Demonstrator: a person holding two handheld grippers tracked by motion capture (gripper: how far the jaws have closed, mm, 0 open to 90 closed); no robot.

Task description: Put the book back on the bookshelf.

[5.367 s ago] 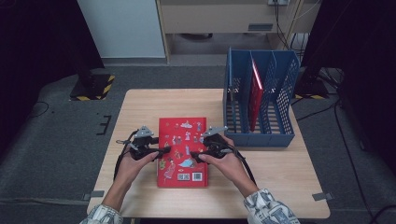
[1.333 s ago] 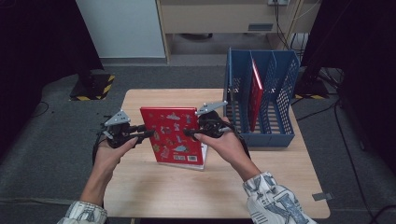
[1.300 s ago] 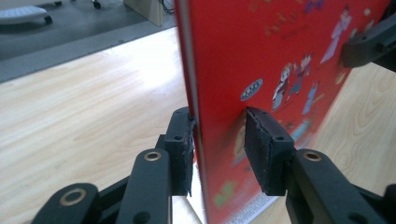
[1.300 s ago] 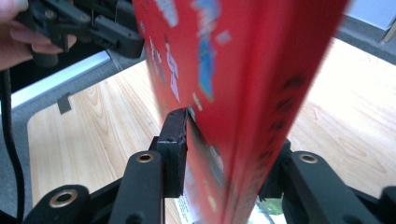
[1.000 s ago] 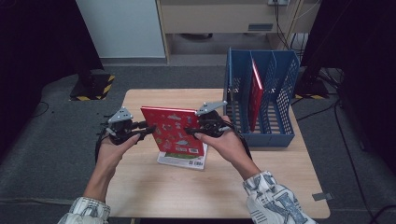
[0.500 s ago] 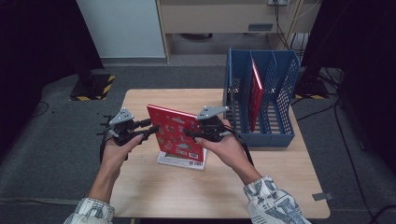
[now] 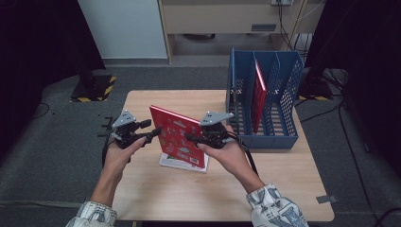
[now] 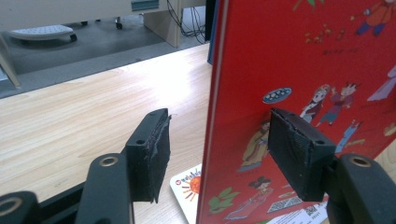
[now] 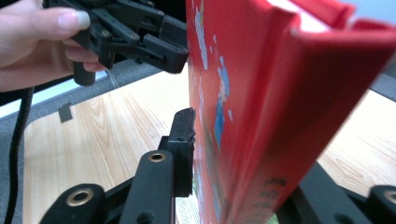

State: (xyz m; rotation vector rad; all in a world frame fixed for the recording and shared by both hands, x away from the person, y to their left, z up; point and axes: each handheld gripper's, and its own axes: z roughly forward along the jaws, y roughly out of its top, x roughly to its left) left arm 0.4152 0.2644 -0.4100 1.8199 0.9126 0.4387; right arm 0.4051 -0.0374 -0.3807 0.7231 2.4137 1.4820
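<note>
Two grippers carry a red book (image 7: 178,137) upright over the table (image 7: 283,189) in the high view, left gripper (image 7: 153,133) and right gripper (image 7: 189,138) at its edges; the blue rack (image 7: 265,137) waits beside, so lifting looks done and slotting remains. Left gripper view: the jaws straddle the cover with a gap at one pad, so the grip looks loose. Right gripper view: the jaws clamp the spine.
</note>
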